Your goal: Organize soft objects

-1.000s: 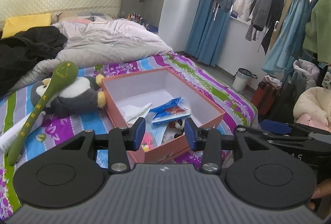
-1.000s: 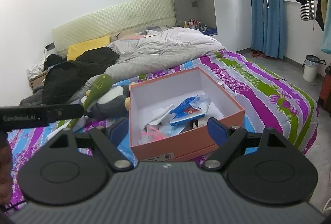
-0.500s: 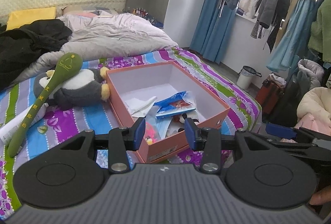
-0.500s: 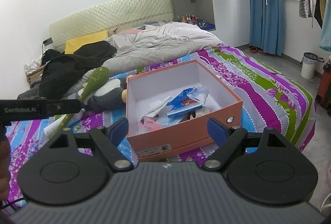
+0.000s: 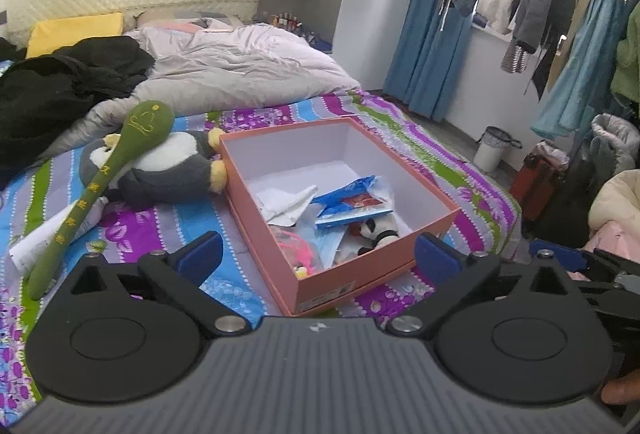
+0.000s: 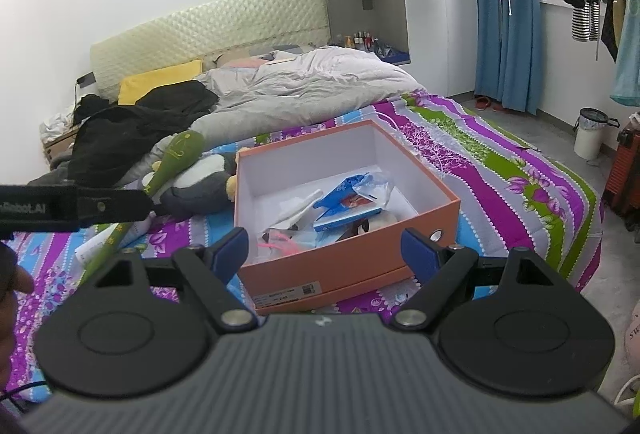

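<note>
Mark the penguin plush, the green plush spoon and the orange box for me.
penguin plush (image 5: 168, 173): left wrist view, on its grey and white belly.
green plush spoon (image 5: 146, 119): left wrist view, on the round head.
orange box (image 6: 340, 266): right wrist view, on the near outer wall.

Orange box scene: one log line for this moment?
left gripper: opening, empty | right gripper: open, empty | orange box: on bed, partly filled | penguin plush: outside, beside box

White lettering, partly cut off, seems to read "Robot.AI" on the black bar (image 6: 72, 207) at left. Yellow characters on the green plush spoon (image 5: 100, 189) and the box label (image 6: 286, 294) are too small to read.
</note>
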